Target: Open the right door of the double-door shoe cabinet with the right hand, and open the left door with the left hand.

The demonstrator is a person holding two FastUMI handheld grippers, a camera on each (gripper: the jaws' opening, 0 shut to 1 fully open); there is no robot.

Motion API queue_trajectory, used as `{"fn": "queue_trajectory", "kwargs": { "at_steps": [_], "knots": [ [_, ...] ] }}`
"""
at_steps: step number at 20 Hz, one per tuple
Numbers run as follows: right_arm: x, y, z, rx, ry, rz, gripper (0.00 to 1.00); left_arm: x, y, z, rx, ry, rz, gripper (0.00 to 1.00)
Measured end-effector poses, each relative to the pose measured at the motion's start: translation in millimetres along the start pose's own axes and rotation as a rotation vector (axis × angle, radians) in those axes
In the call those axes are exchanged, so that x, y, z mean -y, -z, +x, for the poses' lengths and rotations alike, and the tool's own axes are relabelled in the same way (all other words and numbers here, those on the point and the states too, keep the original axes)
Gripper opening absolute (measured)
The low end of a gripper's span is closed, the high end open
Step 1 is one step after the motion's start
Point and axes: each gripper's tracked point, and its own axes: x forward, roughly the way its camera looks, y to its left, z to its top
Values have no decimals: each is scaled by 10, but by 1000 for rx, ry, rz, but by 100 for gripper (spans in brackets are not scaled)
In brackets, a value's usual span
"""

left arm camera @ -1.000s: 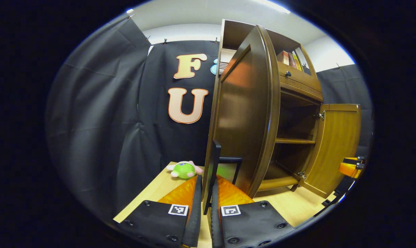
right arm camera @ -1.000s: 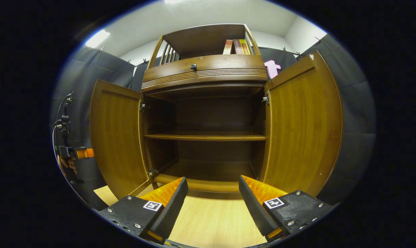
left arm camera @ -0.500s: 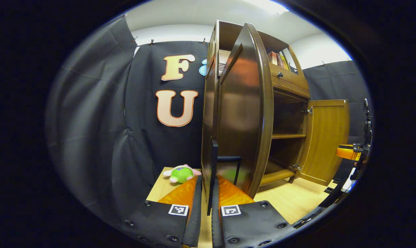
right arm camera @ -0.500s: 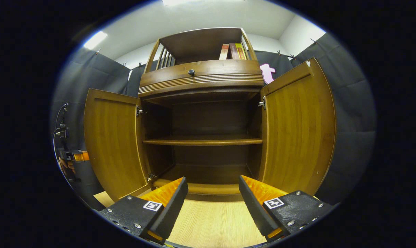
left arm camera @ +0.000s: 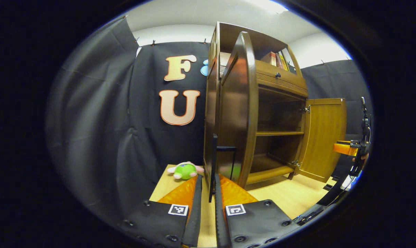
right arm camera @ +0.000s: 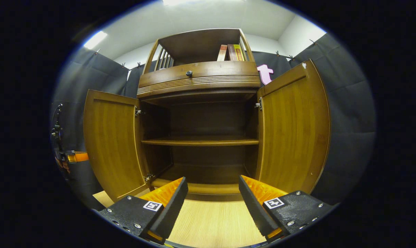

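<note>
Gripping the dark handle (left arm camera: 214, 162) of the left door (left arm camera: 237, 113), the left gripper (left arm camera: 208, 193) has its fingers nearly together, with the thin bar running up between them; both fingers appear to press on it, which fits a pull taken at the door's free edge, where leverage about the hinge is best. That door stands edge-on at 12 o'clock in the left gripper view, swung well out from the shoe cabinet (left arm camera: 280, 82). A green plush toy (left arm camera: 185, 170) lies on the wooden floor (left arm camera: 290, 196) at about 11 o'clock from the fingertips, just beside the door's foot but apart from it.

The right gripper (right arm camera: 213, 193) holds nothing: its fingers are spread wide, with bare floor (right arm camera: 211, 224) between them. It points straight into the cabinet's lower bay from a little way out, touching neither door. In the left gripper view the same tool shows at 3 o'clock (left arm camera: 347, 148), well clear of the right door (left arm camera: 323, 137).

In the right gripper view both doors stand wide: right door (right arm camera: 294, 127) at 2 o'clock, left door (right arm camera: 113, 137) at 10 o'clock, the middle shelf (right arm camera: 199, 141) bare between them. A drawer with a small knob (right arm camera: 189, 73) sits above, books (right arm camera: 230, 52) on top.

Judgement: both doors look fully opened; what remains is for the left gripper to let go of the handle.
</note>
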Motion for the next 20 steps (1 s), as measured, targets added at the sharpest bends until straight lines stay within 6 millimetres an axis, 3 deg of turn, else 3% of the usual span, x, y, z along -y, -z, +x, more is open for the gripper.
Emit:
{"fn": "queue_trajectory", "kwargs": {
  "at_steps": [1, 3, 4, 5, 8, 10, 12, 13, 16, 17, 20],
  "knots": [
    [40, 16, -1, -2, 0, 4, 100, 40, -97, -81, 22, -17, -4, 15],
    [101, 40, -2, -11, -8, 10, 100, 169, -323, -248, 66, -46, -21, 14],
    [135, 28, -14, -12, -11, 10, 100, 250, -459, -304, 94, -64, -22, 21],
    [168, 25, -2, -11, -13, 9, 100, 319, -578, -315, 122, -89, -25, 25],
    [252, -10, -9, -8, -27, 14, 100, 643, -845, -269, 169, -138, -43, 21],
    [326, -60, -29, 1, -27, 15, 100, 998, -1007, -183, 192, -122, -65, 21],
    [403, -96, -62, 7, -25, 23, 100, 1244, -1026, -40, 188, -131, -60, 22],
    [422, -102, -77, 9, -26, 29, 92, 1371, -1004, 35, 178, -133, -64, 15],
    [484, -101, -119, 11, -25, 35, 92, 1751, -849, 280, 141, -135, -75, 15],
    [500, -99, -136, 11, -24, 34, 92, 1815, -769, 340, 127, -153, -47, 27],
    [531, -89, -175, 14, -24, 33, 92, 1988, -595, 481, 112, -182, 4, 45]
  ]
}}
